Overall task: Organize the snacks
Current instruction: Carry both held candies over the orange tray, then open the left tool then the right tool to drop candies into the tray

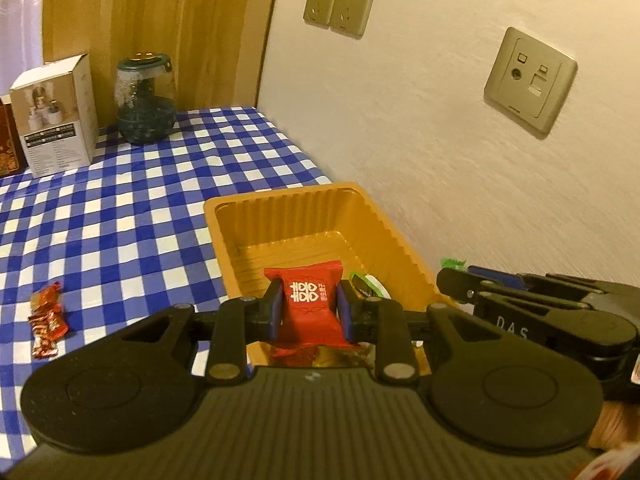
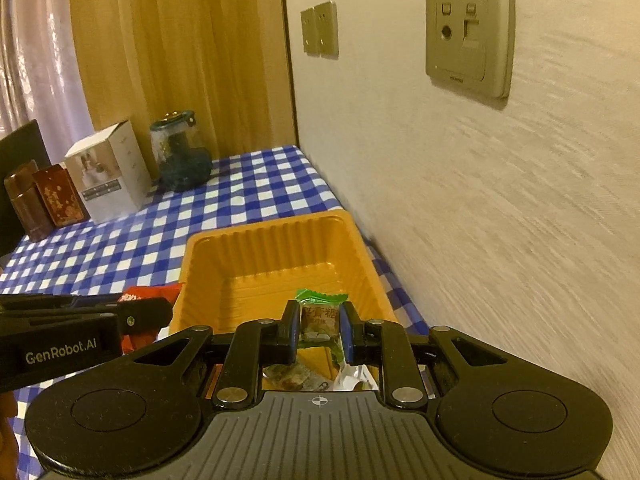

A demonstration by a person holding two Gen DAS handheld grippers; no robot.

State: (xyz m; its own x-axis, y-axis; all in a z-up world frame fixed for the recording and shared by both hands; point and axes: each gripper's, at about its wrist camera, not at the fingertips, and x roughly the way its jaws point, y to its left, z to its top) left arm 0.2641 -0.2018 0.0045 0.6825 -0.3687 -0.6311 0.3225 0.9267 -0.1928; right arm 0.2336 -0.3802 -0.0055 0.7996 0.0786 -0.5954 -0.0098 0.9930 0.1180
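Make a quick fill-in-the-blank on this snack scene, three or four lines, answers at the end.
1. The left gripper is shut on a ____ snack packet.
2. The right gripper is shut on a ____ candy packet.
3. Both grippers are held over the ____ tray.
4. The loose red candies lie on the blue and white ____ tablecloth.

Answers: red; green; yellow; checked

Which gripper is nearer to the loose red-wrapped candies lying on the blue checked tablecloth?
Left. The left gripper, holding a red packet over the yellow tray, has the loose red-wrapped candies just off its left; the right gripper is on its far side, by the wall.
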